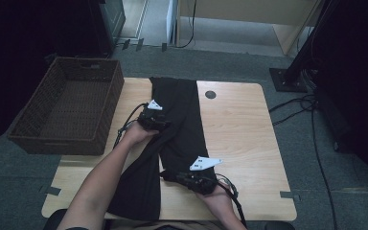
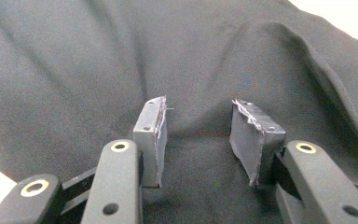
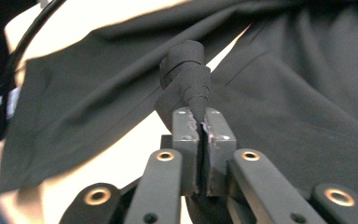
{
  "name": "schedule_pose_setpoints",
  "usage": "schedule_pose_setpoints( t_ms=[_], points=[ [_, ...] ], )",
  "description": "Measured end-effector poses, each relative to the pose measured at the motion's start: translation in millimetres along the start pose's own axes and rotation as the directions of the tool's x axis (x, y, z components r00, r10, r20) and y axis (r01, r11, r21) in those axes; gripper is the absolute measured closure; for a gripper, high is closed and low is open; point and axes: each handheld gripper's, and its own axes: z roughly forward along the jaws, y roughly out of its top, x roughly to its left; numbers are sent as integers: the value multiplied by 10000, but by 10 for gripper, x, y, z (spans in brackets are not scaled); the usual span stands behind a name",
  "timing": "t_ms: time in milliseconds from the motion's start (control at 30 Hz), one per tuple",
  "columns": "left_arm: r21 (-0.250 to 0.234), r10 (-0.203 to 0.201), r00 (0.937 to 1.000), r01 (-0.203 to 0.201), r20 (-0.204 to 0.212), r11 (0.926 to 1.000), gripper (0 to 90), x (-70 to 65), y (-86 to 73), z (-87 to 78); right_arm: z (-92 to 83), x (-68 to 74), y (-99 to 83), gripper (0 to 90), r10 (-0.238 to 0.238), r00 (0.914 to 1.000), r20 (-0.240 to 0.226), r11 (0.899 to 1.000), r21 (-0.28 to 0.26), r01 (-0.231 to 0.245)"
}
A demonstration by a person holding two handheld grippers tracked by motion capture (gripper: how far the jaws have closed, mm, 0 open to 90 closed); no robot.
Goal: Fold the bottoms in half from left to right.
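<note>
Black trousers are spread lengthwise across the wooden bench, creased and matte. A bunched fold is pinched by the right hand-held gripper. The left hand-held gripper is held part-open over the cloth.

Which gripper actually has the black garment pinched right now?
The right gripper: its jaws are shut on a bunched fold of the black garment. The left gripper stands open over it.
</note>
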Motion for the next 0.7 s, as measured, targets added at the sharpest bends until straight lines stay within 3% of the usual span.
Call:
schedule_pose_setpoints(
  t_ms=[133, 333, 600, 700],
  points=[
    [20, -41, 10000, 41, -29, 10000, 563, -5, 3, 1, -84, 5, 6, 654, -79, 9996, 287, 9988, -488, 93],
    [13, 4, 10000, -4, 25, 10000, 564, 3, 1, -1, -136, -231, 185, 730, 248, 9957, 898, 9946, -1027, -155],
    [29, 20, 10000, -20, -90, 10000, 564, 23, 31, 24, 217, -566, 220, 772, 474, 9843, 1701, 9956, -879, -328],
    [-17, -38, 9999, 37, -134, 10000, 564, 40, 31, 28, 332, -684, 245, 790, 516, 9789, 1977, 9982, -416, -442]
  ],
)
